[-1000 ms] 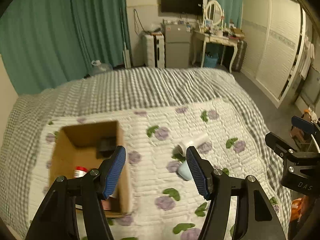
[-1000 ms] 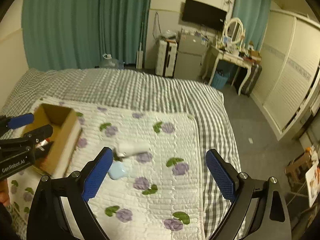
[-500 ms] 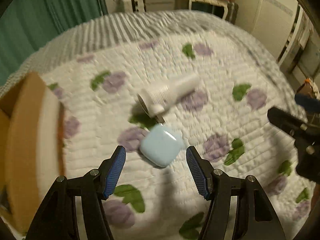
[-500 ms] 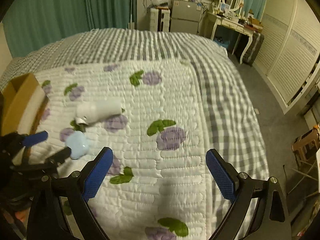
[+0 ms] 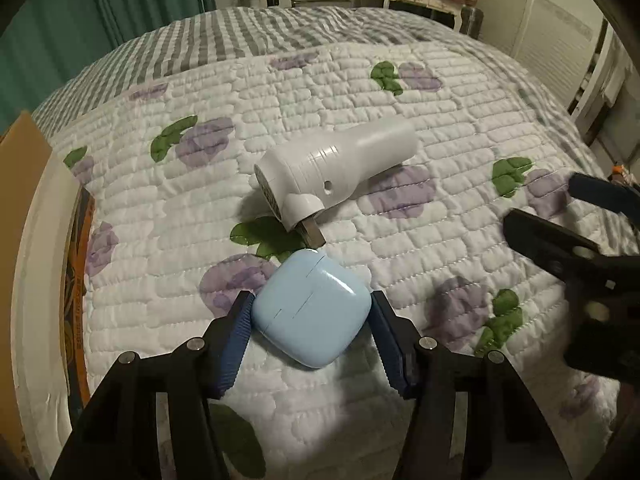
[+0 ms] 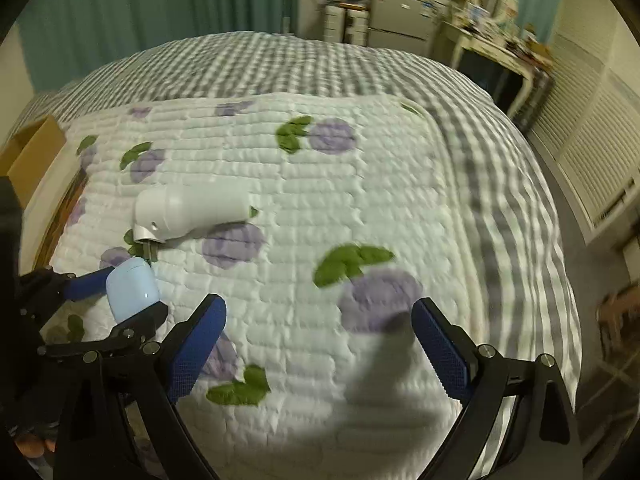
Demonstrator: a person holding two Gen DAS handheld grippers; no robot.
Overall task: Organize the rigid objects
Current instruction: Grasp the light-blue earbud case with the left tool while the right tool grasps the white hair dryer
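left gripper point(image 5: 311, 322): jaws closing, astride pale-blue rounded plastic earbud case point(image 5: 310, 307) on floral quilt point(image 5: 460, 128), pads nearly touching | white plastic lint shaver point(image 5: 335, 172): 12 o'clock beyond case, axis toward 2 | right gripper point(image 6: 318, 344): wide open, empty, farther

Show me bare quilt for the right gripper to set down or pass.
Free: quilt right of the white device, out to the gingham edge; the open right gripper hangs over it. Crowded: near the box, device, blue case and closing left gripper bunch together.
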